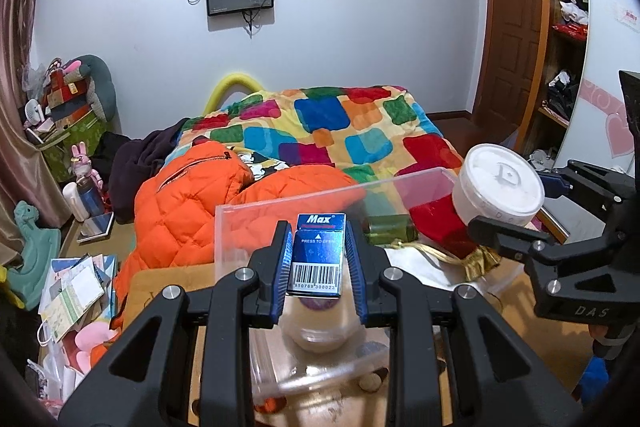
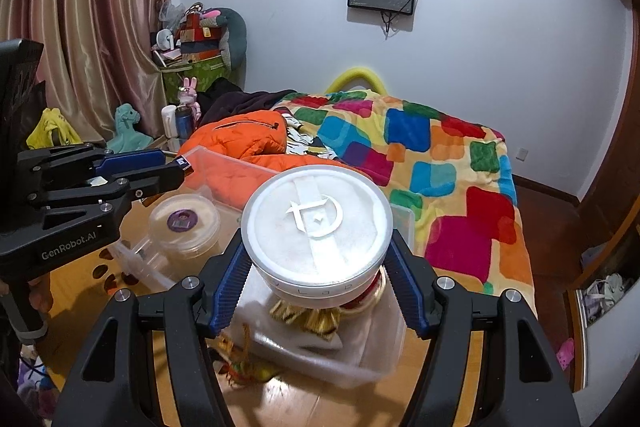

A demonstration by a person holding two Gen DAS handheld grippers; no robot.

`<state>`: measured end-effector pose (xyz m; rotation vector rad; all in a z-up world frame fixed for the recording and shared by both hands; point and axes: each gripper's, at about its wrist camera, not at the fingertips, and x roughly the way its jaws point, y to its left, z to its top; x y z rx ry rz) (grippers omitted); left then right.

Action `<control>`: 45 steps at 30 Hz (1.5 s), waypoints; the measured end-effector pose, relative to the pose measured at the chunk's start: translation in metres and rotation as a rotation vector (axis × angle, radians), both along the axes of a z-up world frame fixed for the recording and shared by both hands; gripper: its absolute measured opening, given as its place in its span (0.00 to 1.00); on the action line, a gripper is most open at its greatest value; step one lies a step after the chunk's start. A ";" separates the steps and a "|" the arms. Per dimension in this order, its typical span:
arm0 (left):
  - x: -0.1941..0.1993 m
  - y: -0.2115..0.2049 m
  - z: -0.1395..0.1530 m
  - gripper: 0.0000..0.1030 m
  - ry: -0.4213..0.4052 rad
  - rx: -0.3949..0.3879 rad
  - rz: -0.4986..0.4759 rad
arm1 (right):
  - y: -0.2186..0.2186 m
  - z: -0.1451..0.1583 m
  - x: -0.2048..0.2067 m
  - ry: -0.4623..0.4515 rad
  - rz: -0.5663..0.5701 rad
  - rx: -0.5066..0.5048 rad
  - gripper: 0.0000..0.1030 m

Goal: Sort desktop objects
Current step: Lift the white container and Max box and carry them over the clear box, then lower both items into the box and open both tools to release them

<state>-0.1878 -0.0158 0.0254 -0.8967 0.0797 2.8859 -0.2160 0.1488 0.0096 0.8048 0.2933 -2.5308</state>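
Observation:
My left gripper point(image 1: 318, 259) is shut on a small blue "Max" box point(image 1: 318, 255) with a barcode, held above a clear plastic bin point(image 1: 280, 207) that holds a round cream jar with a purple label point(image 1: 316, 323). My right gripper point(image 2: 318, 267) is shut on a round white jar point(image 2: 316, 223) with a raised logo on its lid, held over the right part of the clear bin point(image 2: 376, 327). That jar also shows in the left wrist view point(image 1: 498, 183). The left gripper shows in the right wrist view point(image 2: 176, 167).
A red and gold pouch point(image 1: 452, 231) and a green bottle point(image 1: 390, 229) lie behind the bin. The wooden desk point(image 2: 80, 287) stands against a bed with a colourful quilt point(image 1: 340, 123) and an orange jacket point(image 1: 192, 203). Papers point(image 1: 76, 291) lie at the left.

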 end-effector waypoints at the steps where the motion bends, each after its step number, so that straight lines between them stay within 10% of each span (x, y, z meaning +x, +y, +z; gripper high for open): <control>1: -0.003 0.000 0.000 0.26 -0.001 0.001 -0.001 | -0.002 -0.001 -0.003 0.002 0.004 0.009 0.60; 22: -0.059 -0.001 -0.024 0.26 -0.095 0.030 -0.023 | -0.031 -0.024 -0.048 -0.028 0.052 0.094 0.60; 45: -0.070 0.016 -0.037 0.26 -0.217 -0.116 -0.036 | -0.042 -0.045 -0.055 -0.102 0.099 0.195 0.60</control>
